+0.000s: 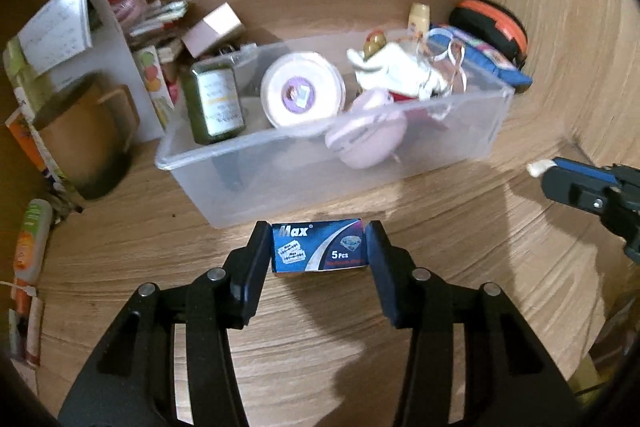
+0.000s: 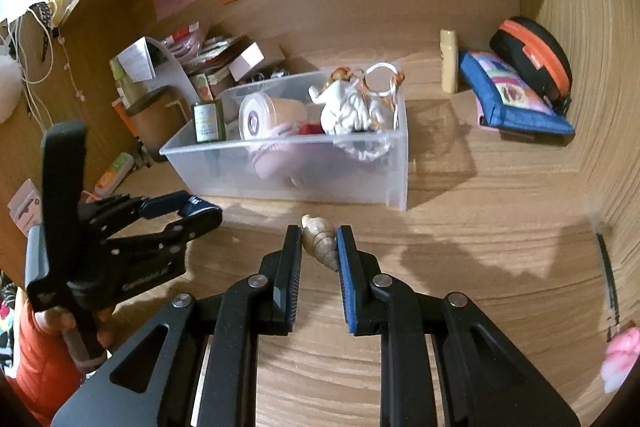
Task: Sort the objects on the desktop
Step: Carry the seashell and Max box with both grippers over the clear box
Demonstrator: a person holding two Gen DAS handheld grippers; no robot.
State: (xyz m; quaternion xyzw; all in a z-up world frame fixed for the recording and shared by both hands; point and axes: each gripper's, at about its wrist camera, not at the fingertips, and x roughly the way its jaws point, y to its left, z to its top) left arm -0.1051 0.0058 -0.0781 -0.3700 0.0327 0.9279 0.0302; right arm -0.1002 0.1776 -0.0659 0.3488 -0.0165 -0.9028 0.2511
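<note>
My left gripper (image 1: 318, 247) is clamped on a small blue razor-blade box (image 1: 319, 246), one pad on each short end, with the box lifted clear of the wooden desk (image 1: 360, 339). My right gripper (image 2: 319, 247) is nearly closed on a pale spiral shell (image 2: 318, 238), pinched between its two pads, also above the desk.

Directly ahead of both grippers stands a clear plastic bin (image 1: 280, 179), its near wall just beyond the razor-blade box. Inside the bin I see a green jar (image 1: 214, 103), a round tub (image 1: 302, 91) lying on its side, a pink case (image 1: 366, 139) and a white bundle with ribbon (image 1: 400, 71).

Left of the bin: a brown mug (image 1: 86, 139) and stacked papers (image 1: 152, 19). Right of it: a blue pouch (image 2: 512, 95) with a black-and-orange case (image 2: 534, 57) leaning against the side wall.
</note>
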